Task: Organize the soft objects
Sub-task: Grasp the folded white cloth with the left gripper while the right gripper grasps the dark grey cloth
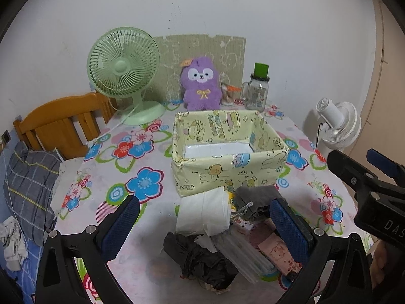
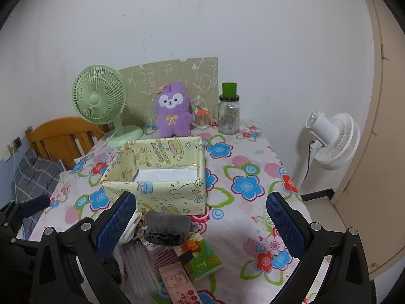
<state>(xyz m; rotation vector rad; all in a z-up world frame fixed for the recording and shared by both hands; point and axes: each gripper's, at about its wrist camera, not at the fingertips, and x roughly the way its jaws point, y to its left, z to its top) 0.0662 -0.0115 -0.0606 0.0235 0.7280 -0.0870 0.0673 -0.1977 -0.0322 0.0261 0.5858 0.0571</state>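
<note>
Both claws spread over pile of soft items (image 1: 210,230), flowered tablecloth (image 1: 141,253), yellow box (image 1: 227,149), white wall (image 1: 227,5).

White letters "DAS", cut off at the picture's edge, stand on the black body of the right gripper (image 1: 379,197). The pale yellow cartoon-printed box (image 1: 227,174) carries lettering too blurred to read, as does the small green card (image 2: 205,263).

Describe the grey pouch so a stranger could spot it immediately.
Find the yellow cartoon-print box on the flowered tablecloth. In the small pile against its near wall lies the grey pouch. It alone is dark grey and plush, with a drawstring, beside a white folded cloth.
</note>
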